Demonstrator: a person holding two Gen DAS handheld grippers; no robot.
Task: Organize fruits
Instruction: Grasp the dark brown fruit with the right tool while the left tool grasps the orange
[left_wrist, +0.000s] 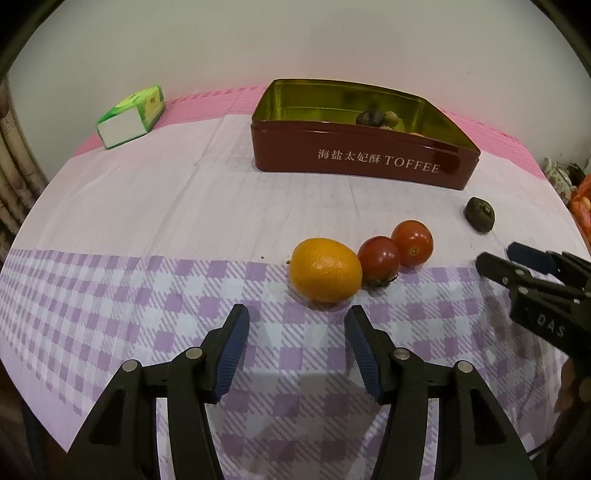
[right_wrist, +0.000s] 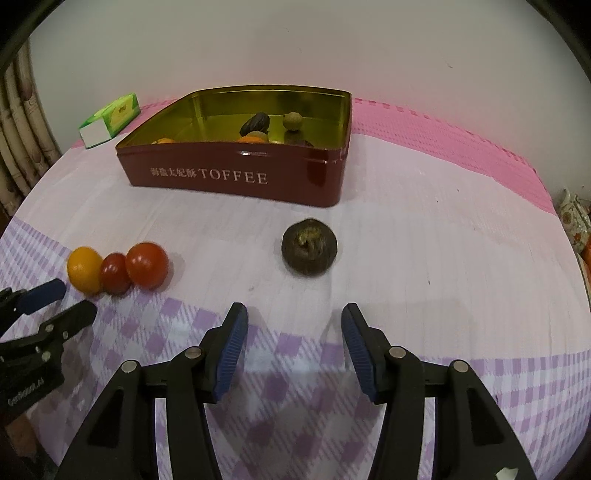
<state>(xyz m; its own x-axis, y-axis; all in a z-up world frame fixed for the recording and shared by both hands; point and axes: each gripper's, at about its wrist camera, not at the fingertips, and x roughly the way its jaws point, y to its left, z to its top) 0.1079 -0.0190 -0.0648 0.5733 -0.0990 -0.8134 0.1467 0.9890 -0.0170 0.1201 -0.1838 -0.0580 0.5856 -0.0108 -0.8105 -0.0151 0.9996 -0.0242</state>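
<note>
Several fruits (right_wrist: 255, 129) half-hidden in tin (right_wrist: 236, 177) (rim-occluded)

dim pinkish light, soft shadows, fisheye-warped dark corners.

A home – checked tablecloth (left_wrist: 110, 295), curtain (right_wrist: 18, 122) by the wall, floral teapot (right_wrist: 570, 218), tissue box (left_wrist: 131, 116)

The red tin (left_wrist: 364, 162) reads "TOFFEE"; the right tongs (left_wrist: 517, 264) body reads "DAS".
</note>
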